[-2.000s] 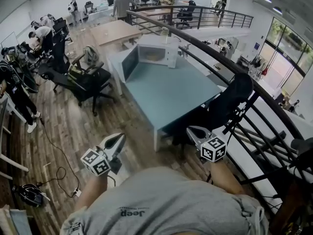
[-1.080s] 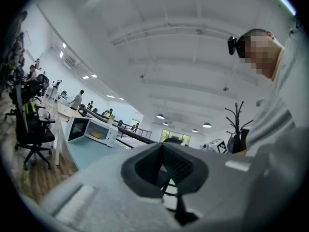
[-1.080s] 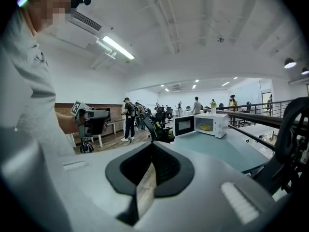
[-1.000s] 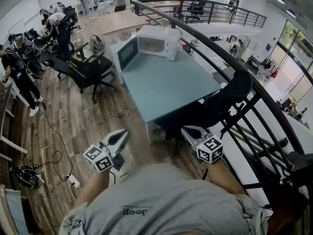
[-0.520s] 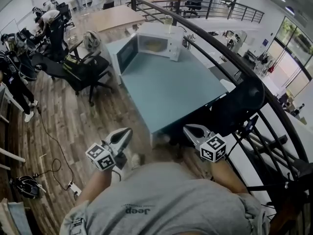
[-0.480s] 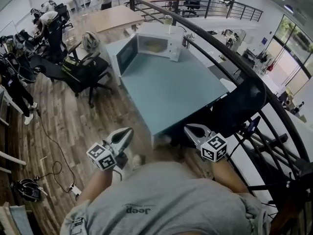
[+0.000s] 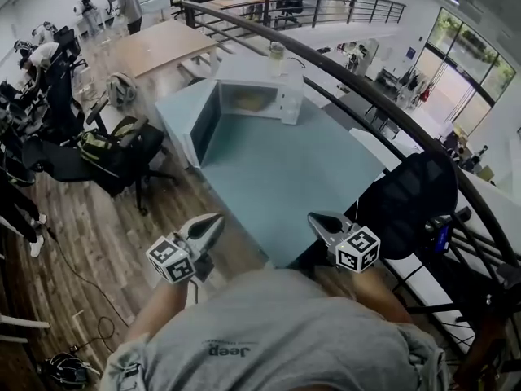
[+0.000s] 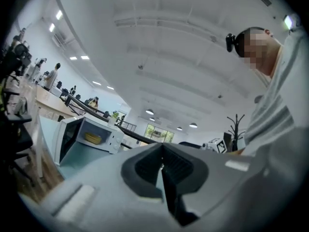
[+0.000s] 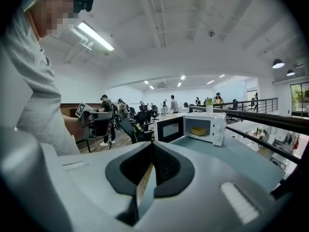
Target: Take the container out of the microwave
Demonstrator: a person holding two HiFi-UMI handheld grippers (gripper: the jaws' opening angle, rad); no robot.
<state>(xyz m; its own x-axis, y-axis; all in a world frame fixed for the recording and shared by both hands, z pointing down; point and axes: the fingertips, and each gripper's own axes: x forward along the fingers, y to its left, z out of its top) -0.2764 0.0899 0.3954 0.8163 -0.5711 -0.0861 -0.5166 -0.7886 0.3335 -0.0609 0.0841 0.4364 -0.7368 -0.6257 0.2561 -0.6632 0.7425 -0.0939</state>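
The microwave (image 7: 259, 88) stands at the far end of the blue-grey desk (image 7: 293, 177), in the upper middle of the head view. Its door (image 7: 203, 125) is swung open to the left side of the frame. The yellow container (image 7: 248, 100) sits inside the open cavity, on its floor, and nothing touches it. A clear bottle (image 7: 277, 55) stands upright on top of the microwave, near its right edge.

The left tool (image 7: 213, 218) is in the lower left of the head view and the right tool (image 7: 319, 218) in the lower middle. Both are at the near edge of the desk and well apart from the microwave. In the left gripper view the jaws are pressed together with nothing between them, so this tool is clenched and empty. In the right gripper view the jaws also meet, with only a thin slit, and hold nothing.

A black chair (image 7: 407, 190) is just beside the desk at the right of the frame, against a dark railing (image 7: 366, 88). Another black chair (image 7: 114, 157) stands on the wooden floor (image 7: 98, 235) at the left.
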